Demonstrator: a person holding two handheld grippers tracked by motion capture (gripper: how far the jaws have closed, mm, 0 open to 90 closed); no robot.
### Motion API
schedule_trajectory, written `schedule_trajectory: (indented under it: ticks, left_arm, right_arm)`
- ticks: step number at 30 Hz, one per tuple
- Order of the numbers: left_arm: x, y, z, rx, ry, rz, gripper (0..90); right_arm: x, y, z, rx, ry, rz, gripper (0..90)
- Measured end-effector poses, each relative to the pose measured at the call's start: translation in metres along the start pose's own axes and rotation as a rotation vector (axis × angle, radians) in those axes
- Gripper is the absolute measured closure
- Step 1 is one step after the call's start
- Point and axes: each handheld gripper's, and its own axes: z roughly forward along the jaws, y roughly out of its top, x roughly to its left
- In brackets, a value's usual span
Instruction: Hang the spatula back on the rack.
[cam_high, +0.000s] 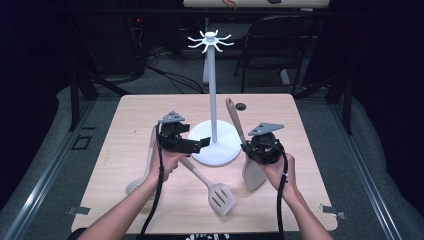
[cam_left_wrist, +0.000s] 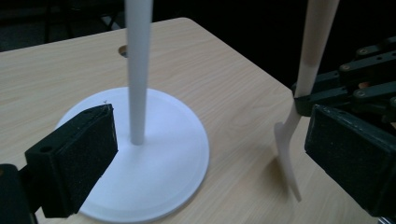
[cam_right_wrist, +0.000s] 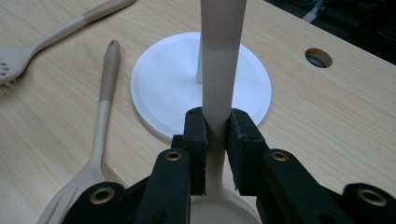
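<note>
Gripping a beige spatula (cam_right_wrist: 219, 60) by its neck, the right hand-held gripper (cam_right_wrist: 217, 140) holds it tilted above the counter (cam_high: 280, 107), just beside the white stand (cam_high: 212, 95) and its round base. The left hand-held gripper (cam_left_wrist: 205, 149) hangs open and empty, jaws facing the stand's pole.

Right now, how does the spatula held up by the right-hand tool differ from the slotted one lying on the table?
The held spatula is clamped at its neck by the right gripper and stands tilted, handle up; the slotted spatula lies flat, untouched. The held spatula's blade looks solid; the slotted spatula's blade has long slits. Both are beige, with long slim handles.
</note>
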Motion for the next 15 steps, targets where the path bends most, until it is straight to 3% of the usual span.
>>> schedule_trajectory:
  ticks: [9,15]
  left_arm:
    - [-0.02,0.009,0.024,-0.035,-0.097,0.001,15.2]
    - [-0.034,0.018,0.038,-0.064,-0.159,0.005,29.1]
  right_arm:
    - [0.002,0.001,0.002,-0.014,0.001,-0.003,78.8]
    - [0.004,0.003,0.0,-0.024,-0.002,-0.009,78.9]
